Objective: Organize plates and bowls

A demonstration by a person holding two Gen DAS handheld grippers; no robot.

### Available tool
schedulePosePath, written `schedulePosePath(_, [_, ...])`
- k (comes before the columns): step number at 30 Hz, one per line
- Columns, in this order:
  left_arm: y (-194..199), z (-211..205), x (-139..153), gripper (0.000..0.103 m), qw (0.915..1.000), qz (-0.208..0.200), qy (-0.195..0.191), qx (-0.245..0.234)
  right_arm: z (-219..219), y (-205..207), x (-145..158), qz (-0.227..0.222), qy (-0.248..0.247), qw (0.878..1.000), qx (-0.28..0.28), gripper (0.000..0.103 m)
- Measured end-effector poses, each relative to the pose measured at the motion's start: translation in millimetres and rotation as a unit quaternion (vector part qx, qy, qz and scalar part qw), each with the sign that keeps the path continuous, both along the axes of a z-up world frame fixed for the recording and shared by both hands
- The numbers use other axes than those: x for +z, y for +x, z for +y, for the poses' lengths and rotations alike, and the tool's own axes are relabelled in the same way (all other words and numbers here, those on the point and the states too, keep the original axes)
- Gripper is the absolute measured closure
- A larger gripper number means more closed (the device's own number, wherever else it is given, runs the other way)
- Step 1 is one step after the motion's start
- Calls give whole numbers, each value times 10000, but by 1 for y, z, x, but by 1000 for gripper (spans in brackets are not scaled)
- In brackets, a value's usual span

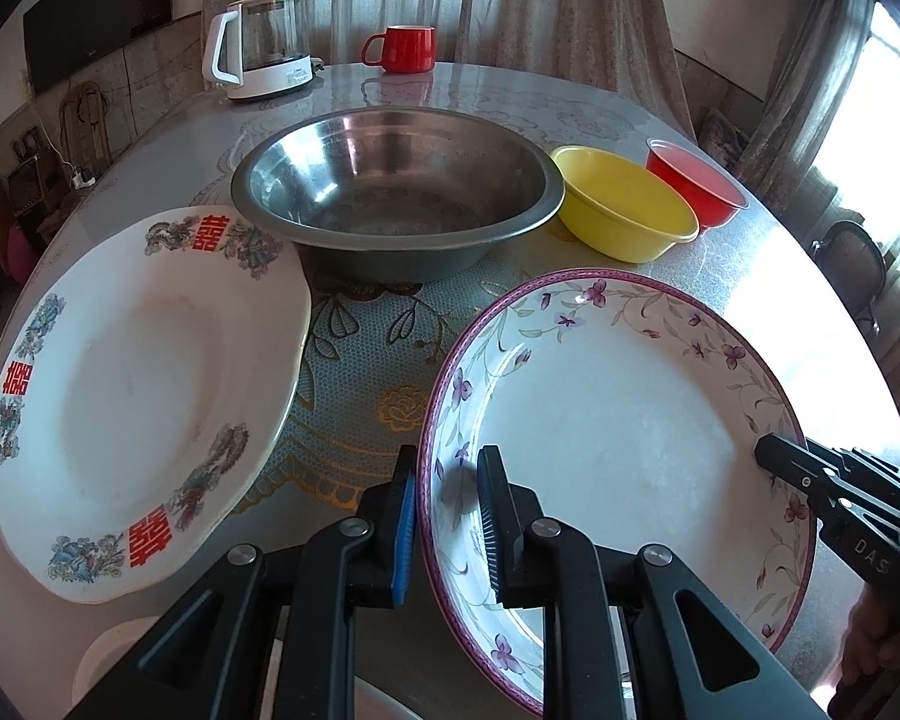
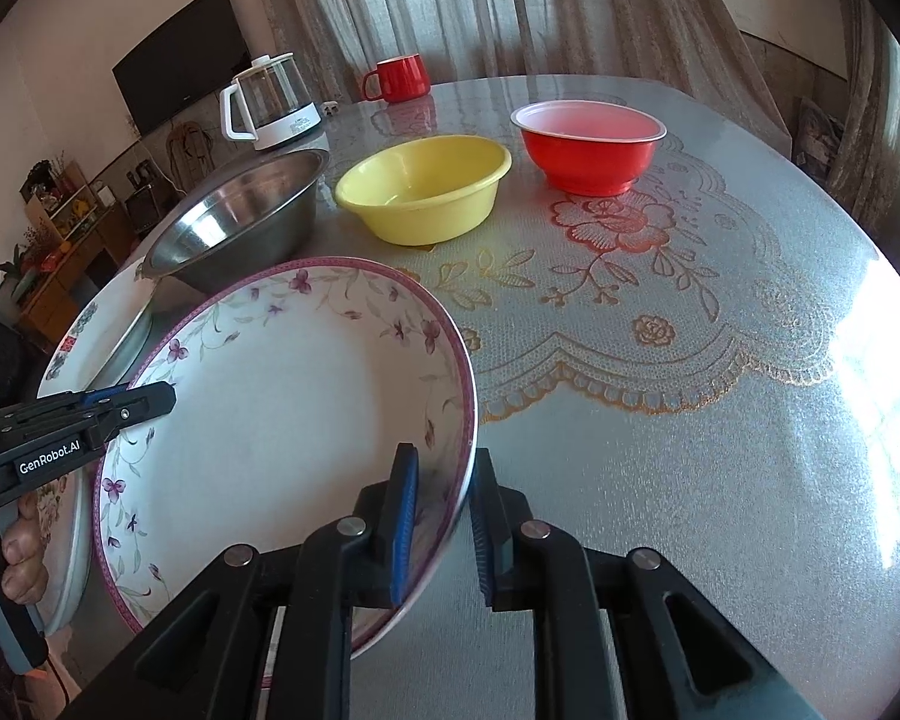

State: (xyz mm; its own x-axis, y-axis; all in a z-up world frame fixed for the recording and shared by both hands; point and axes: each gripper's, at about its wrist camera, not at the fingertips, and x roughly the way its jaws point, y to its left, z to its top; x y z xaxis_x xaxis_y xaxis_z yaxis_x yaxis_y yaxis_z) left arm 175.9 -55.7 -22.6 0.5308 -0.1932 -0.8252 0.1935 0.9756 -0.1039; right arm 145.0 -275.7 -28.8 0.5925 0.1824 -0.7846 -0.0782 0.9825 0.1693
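- Left gripper [image 1: 447,516] pinches the near-left rim of the floral plate [image 1: 606,420]; right gripper [image 2: 444,525] pinches its opposite rim.
- The plate is held between them, tilted, seemingly clear of the table [image 2: 660,420], face up; being round, it has no long axis.
- Step, likely: carrying it to stack on the red-lettered plate [image 1: 138,384] just left.
- Next calls for levelling, centring, then loosening both grips together.

Right-side window glare, perhaps overexposed.
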Motion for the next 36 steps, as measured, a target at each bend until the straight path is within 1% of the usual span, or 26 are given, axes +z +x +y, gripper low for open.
schedulePosePath(3, [-4,3,1,84,10000,-14,-80,48,4,-1,0,21,-101,9999,-34,83])
schedulePosePath(5, [-10,4,4,84,9999,-96,-67,52,8,-1,0,26,-201,9998,-38,79])
schedulePosePath(8, [-18,10,10,84,9996,-228,-102,95,12,-2,1,-2,-345,9994,-66,78])
schedulePosePath(18, [-51,29,25,83,9978,-453,-359,315,18,-3,2,7,-512,9984,-255,74])
schedulePosePath(20, [-58,33,27,80,9971,-504,-430,364,19,-3,2,20,-511,9982,-302,73])
schedulePosePath(25, [-70,37,30,77,9961,-625,-349,508,19,-5,3,-5,-605,9970,-478,71])
schedulePosePath(27, [-75,38,31,77,9956,-681,-239,598,19,-7,6,-119,-714,9960,-529,71])
schedulePosePath(31, [-82,42,33,72,9941,-784,-191,720,20,-13,18,-469,-928,9926,-634,68])
schedulePosePath(34, [-86,43,35,72,9934,-847,-148,757,24,-17,31,-753,-971,9905,-622,68])
schedulePosePath(36, [-88,44,36,72,9930,-882,-106,779,29,-19,39,-938,-882,9903,-529,67])
